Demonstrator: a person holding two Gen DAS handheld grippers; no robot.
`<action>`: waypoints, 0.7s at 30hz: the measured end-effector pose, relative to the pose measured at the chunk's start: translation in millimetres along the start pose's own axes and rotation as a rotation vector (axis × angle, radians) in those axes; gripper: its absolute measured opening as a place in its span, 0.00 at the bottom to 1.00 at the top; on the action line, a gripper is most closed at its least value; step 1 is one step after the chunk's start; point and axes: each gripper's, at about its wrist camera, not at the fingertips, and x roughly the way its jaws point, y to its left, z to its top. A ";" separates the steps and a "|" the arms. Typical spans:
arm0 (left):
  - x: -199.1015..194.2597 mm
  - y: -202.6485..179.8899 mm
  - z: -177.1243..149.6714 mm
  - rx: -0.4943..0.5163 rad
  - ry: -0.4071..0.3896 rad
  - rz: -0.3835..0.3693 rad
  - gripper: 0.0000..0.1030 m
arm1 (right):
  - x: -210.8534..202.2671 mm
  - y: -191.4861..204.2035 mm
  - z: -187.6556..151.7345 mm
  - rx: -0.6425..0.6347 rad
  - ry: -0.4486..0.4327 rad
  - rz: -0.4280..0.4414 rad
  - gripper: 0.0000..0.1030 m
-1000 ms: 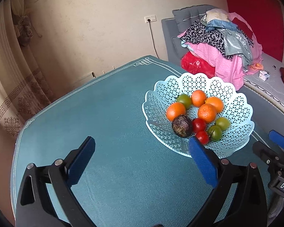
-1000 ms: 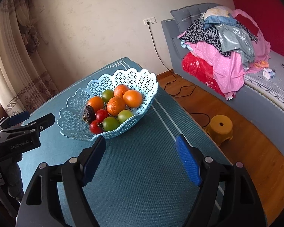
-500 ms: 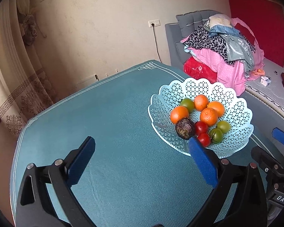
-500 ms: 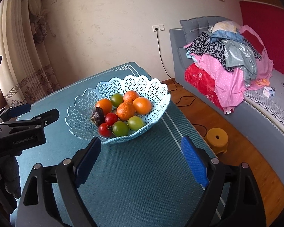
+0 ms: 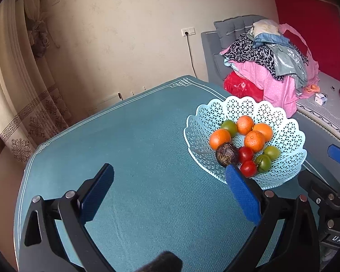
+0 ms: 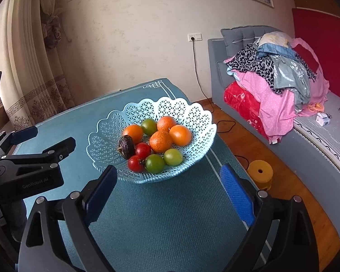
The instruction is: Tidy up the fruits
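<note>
A pale blue lattice fruit basket point(image 5: 281, 113) point(image 6: 188, 111) stands on the teal table point(image 5: 136, 140) point(image 6: 147, 215). It holds several oranges point(image 5: 254, 141) point(image 6: 160, 141), three green tomatoes point(image 6: 155, 163), two red tomatoes point(image 5: 248, 168) point(image 6: 136, 163) and a dark purple fruit point(image 5: 226, 154) point(image 6: 126, 146). My left gripper point(image 5: 170, 181) is open and empty above the table, left of the basket. My right gripper point(image 6: 168, 181) is open and empty just in front of the basket. The left gripper also shows in the right wrist view point(image 6: 31, 140).
A grey sofa with a pile of clothes point(image 6: 274, 77) stands to the right. A yellow stool point(image 6: 260, 174) sits on the wooden floor beside the table. Curtains point(image 5: 22, 86) hang at the left. The table's right edge runs close past the basket.
Both grippers have drawn back and risen a little, so the basket sits lower and farther in both views. Both stay open. The fruits have not moved.
</note>
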 end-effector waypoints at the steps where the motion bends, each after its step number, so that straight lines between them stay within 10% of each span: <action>1: 0.5 0.3 0.3 -0.002 0.001 0.000 0.97 | -0.2 0.9 1.1 -0.004 -0.003 -0.001 0.90; 21: 10.2 -20.6 4.3 0.074 0.010 0.014 0.97 | 6.2 5.1 2.8 -0.040 0.003 -0.034 0.90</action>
